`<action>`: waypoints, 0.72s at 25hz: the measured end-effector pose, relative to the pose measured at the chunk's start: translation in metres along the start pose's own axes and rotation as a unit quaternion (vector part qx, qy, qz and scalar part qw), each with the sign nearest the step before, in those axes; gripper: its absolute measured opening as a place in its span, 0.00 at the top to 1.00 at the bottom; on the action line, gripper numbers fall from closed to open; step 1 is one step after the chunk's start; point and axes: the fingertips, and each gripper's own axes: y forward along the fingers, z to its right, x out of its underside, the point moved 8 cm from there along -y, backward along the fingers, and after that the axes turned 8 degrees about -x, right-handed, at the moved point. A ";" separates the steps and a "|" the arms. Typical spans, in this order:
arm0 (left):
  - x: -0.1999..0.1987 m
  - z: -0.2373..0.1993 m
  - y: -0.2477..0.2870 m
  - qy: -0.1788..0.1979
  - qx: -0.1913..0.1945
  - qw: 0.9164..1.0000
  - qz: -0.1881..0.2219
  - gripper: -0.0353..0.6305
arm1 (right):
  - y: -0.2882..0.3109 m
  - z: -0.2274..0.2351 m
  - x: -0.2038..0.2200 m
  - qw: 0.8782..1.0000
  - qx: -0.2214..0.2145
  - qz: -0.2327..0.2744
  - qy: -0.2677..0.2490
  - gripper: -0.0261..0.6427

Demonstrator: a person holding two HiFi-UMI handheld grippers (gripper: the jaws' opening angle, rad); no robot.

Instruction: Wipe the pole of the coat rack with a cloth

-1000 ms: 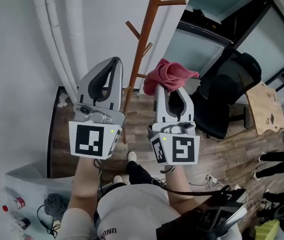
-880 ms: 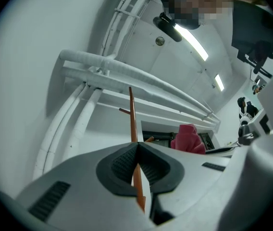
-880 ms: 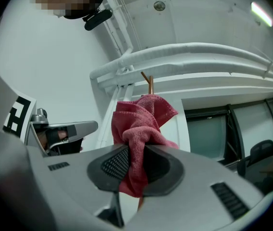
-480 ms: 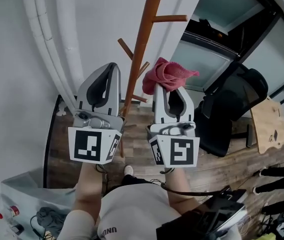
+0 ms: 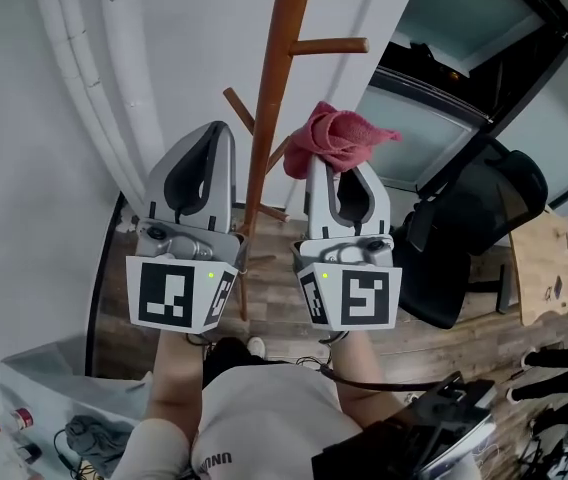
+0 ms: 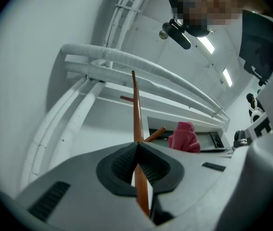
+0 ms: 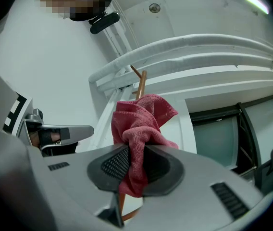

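Note:
The coat rack's brown wooden pole rises between my two grippers in the head view. My right gripper is shut on a bunched red cloth, which sits just right of the pole near a short peg; I cannot tell if they touch. In the right gripper view the cloth bulges out of the right gripper, hiding most of the pole. My left gripper is left of the pole, shut with nothing in it. In the left gripper view the pole stands beyond the left gripper, with the cloth to its right.
Pegs stick out of the pole at several heights. White pipes run along the wall at left. A black office chair stands right of the rack on the wood floor, before a glass partition.
The pole now stands more upright between the two grippers, and the cloth sits closer to it and higher along it. Both grippers keep their state.

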 end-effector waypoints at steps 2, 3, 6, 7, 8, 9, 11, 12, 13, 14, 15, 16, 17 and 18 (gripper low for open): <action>-0.001 -0.001 0.007 0.000 0.004 1.000 0.002 0.93 | 0.006 0.004 0.000 1.000 0.004 0.003 0.001 0.85; -0.002 -0.002 0.011 -0.002 0.006 1.000 0.002 0.93 | 0.009 0.006 -0.001 1.000 0.007 0.004 0.003 0.85; -0.003 -0.004 0.021 -0.006 0.016 1.000 0.004 0.93 | 0.018 0.012 -0.003 1.000 0.016 0.010 0.010 0.85; -0.003 -0.006 0.025 -0.007 0.020 1.000 0.005 0.93 | 0.021 0.013 -0.003 1.000 0.019 0.011 0.008 0.85; -0.003 -0.007 0.028 -0.008 0.024 1.000 0.005 0.93 | 0.024 0.014 -0.004 1.000 0.023 0.012 0.006 0.85; -0.003 -0.009 0.032 -0.009 0.027 1.000 0.005 0.93 | 0.026 0.015 -0.005 1.000 0.027 0.012 0.004 0.85; -0.003 -0.013 0.038 -0.013 0.031 0.999 0.005 0.93 | 0.032 0.016 -0.006 0.999 0.033 0.014 0.000 0.85; -0.003 -0.015 0.040 -0.016 0.033 0.999 0.006 0.93 | 0.034 0.017 -0.006 0.999 0.036 0.015 -0.002 0.85; -0.002 -0.017 0.042 -0.018 0.035 0.999 0.006 0.93 | 0.036 0.017 -0.006 0.999 0.041 0.016 -0.004 0.85; -0.001 -0.019 0.044 -0.020 0.037 0.999 0.006 0.93 | 0.039 0.017 -0.005 0.999 0.045 0.016 -0.006 0.85; 0.001 -0.021 0.046 -0.022 0.039 0.999 0.005 0.93 | 0.041 0.016 -0.004 0.999 0.049 0.015 -0.007 0.85; 0.002 -0.023 0.047 -0.024 0.040 0.999 0.005 0.93 | 0.044 0.016 -0.002 0.999 0.052 0.014 -0.009 0.85; 0.003 -0.025 0.048 -0.026 0.042 0.999 0.005 0.93 | 0.046 0.015 0.000 0.998 0.054 0.012 -0.011 0.85; 0.004 -0.027 0.050 -0.027 0.043 0.999 0.006 0.93 | 0.049 0.014 0.001 0.998 0.057 0.010 -0.012 0.85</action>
